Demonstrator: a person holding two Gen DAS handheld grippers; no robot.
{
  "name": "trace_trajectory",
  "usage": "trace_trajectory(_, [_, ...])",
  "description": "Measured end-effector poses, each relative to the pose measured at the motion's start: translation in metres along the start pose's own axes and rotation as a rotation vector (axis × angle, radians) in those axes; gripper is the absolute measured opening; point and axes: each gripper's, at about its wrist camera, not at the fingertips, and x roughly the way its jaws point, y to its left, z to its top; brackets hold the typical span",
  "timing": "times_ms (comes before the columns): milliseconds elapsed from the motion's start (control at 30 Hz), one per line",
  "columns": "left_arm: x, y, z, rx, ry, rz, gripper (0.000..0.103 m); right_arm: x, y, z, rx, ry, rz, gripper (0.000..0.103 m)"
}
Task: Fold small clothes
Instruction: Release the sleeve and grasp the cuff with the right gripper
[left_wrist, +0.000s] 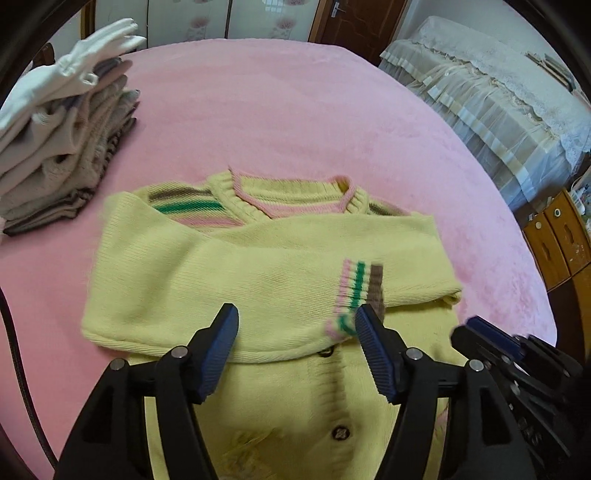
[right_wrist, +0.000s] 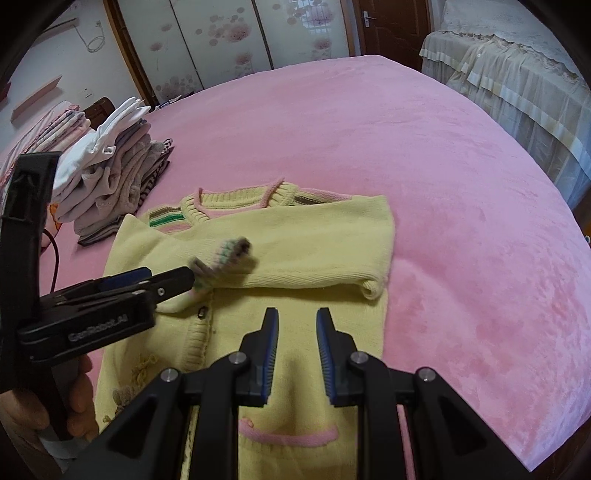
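L gripper (left_wrist: 295, 325) gaping wide over yellow knit cardigan's (left_wrist: 258, 266) striped cuff (left_wrist: 356, 284) – sleeve lying folded across chest; R gripper (right_wrist: 296, 326) hovering part-open, holding nothing.

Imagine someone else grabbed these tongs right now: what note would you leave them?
Left tongs: open, holding nothing, just above the striped cuff.
Right tongs: open, empty, over the cardigan's lower front.
Yellow cardigan: flat on the pink bed, buttons up, both sleeves lying across the chest.
Stack of folded clothes: beside it, far left.
Done: sleeves folded in.
Left: probably fold the body in half and add it to the stack.
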Motion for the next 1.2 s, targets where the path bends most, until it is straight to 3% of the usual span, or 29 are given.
trace_trajectory(100, [-0.019, 0.016, 0.0, -0.014, -0.039, 0.019, 0.068, 0.005, 0.004, 0.01, 0.0, 0.011, 0.068, 0.021])
trace_trajectory(200, [-0.033, 0.037, -0.005, -0.024, -0.08, 0.085, 0.073, 0.013, 0.008, 0.024, -0.014, 0.017, 0.109, 0.021])
trace_trajectory(333, [-0.034, 0.073, -0.016, -0.03, -0.077, 0.195, 0.073, 0.03, 0.012, 0.038, -0.035, 0.032, 0.134, 0.043])
trace_trajectory(400, [-0.032, 0.096, -0.022, -0.065, -0.058, 0.232, 0.073, 0.043, 0.014, 0.044, -0.038, 0.061, 0.141, 0.044])
trace_trajectory(500, [-0.03, 0.128, -0.03, -0.134, -0.047, 0.25, 0.073, 0.06, 0.015, 0.046, -0.029, 0.093, 0.142, 0.044])
trace_trajectory(700, [-0.023, 0.155, -0.04, -0.192, -0.025, 0.236, 0.073, 0.086, 0.021, 0.045, -0.019, 0.142, 0.156, 0.044])
trace_trajectory(733, [-0.023, 0.157, -0.042, -0.19, -0.023, 0.232, 0.073, 0.087, 0.024, 0.044, -0.028, 0.14, 0.158, 0.043])
trace_trajectory(800, [-0.021, 0.158, -0.044, -0.182, -0.021, 0.23, 0.073, 0.088, 0.029, 0.043, -0.046, 0.134, 0.17, 0.032])
trace_trajectory(867, [-0.018, 0.154, -0.044, -0.173, -0.016, 0.227, 0.073, 0.089, 0.035, 0.042, -0.073, 0.142, 0.179, 0.013])
trace_trajectory(967, [-0.011, 0.151, -0.046, -0.165, -0.013, 0.228, 0.073, 0.079, 0.043, 0.044, -0.105, 0.116, 0.162, 0.009])
trace_trajectory(1200, [0.002, 0.15, -0.042, -0.182, -0.02, 0.215, 0.073, 0.027, 0.048, 0.081, -0.144, -0.039, 0.126, 0.009])
